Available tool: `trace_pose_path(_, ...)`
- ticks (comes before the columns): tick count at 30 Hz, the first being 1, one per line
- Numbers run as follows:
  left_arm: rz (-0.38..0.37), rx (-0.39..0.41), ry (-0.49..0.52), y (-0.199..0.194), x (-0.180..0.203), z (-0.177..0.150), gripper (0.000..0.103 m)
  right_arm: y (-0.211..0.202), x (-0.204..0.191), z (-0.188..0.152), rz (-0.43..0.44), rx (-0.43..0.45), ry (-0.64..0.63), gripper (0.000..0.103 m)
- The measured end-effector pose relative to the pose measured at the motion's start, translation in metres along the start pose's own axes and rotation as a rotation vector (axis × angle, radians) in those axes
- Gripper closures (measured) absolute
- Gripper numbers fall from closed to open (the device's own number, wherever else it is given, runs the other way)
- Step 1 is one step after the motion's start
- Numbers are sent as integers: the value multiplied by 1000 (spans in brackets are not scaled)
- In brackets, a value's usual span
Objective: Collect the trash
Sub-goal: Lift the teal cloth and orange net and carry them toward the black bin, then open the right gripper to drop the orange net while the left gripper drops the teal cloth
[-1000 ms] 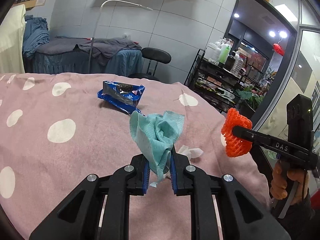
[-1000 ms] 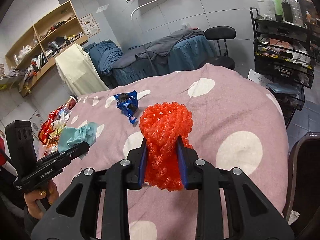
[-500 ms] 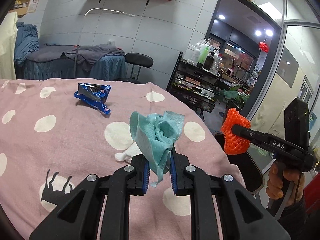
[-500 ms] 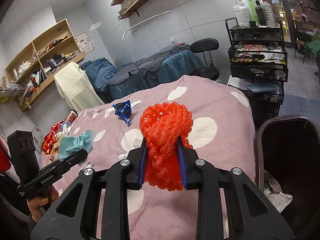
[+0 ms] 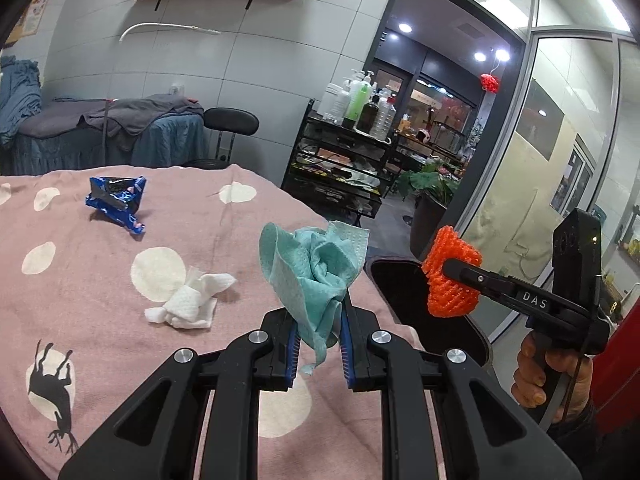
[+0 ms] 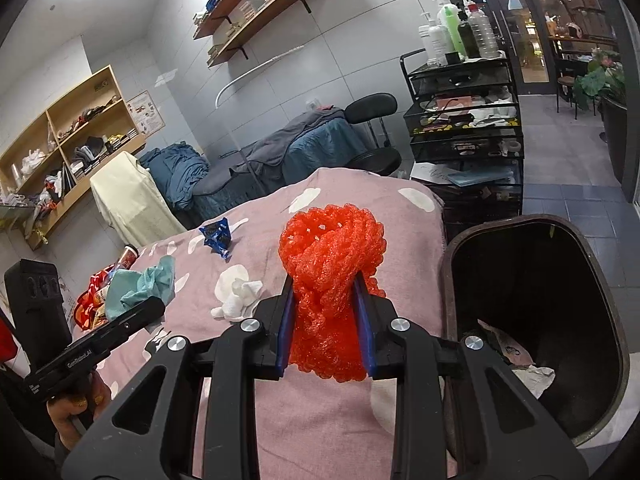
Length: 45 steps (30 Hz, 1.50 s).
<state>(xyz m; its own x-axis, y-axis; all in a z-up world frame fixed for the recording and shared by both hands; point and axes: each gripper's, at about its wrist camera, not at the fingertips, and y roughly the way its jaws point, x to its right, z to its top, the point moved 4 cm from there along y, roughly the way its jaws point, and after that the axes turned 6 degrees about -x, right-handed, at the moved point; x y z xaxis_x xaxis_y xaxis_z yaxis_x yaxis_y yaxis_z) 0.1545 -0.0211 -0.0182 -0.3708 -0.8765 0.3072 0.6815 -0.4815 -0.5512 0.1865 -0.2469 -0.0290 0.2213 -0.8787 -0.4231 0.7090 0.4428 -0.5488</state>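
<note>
The one dark bin (image 6: pixel 536 320) stood open beside the pink spotted bed (image 5: pixel 100 280). Your right gripper (image 6: pixel 325 320) was clamped on one orange foam net (image 6: pixel 330 264), and your left gripper (image 5: pixel 318 344) on one teal cloth (image 5: pixel 316 276). Both looked light and soft, so pinching the bunched middle seemed enough. One white tissue (image 5: pixel 188 304) and one blue wrapper (image 5: pixel 116 200) lay on the bed.

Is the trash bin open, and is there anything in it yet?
Open: the trash bin shows no lid over its dark mouth. Not empty: crumpled paper scraps lie at the bottom. The rest is too dark to judge.
</note>
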Motion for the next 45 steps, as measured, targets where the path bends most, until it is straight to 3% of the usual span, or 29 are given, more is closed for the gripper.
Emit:
trace_pose_path(11,-71,-54,72,29,46,-4,86,-20,58,-8,-133,36,85,75)
trace_pose_path(28,-106,-119,148,60,86,-6,86,-4,127,-26,-271,-19,188,74)
trace_pose_path(29,-108,-122,152,61,87,-6,86,-3,129,-27,-285,-23,192,73)
trace_pose_path(30,-112,-127,158,63,90,-6,86,0,134,-29,-307,-35,203,64)
trace_pose_path(31,-116,-131,160,65,91,-6,86,2,139,-32,-323,-45,224,46)
trace_pose_path(33,-126,-141,165,70,95,-6,86,3,146,-37,-322,-42,265,29)
trace_pose_path(45,-184,-217,208,101,121,-6,86,-21,156,-45,-347,21,295,17)
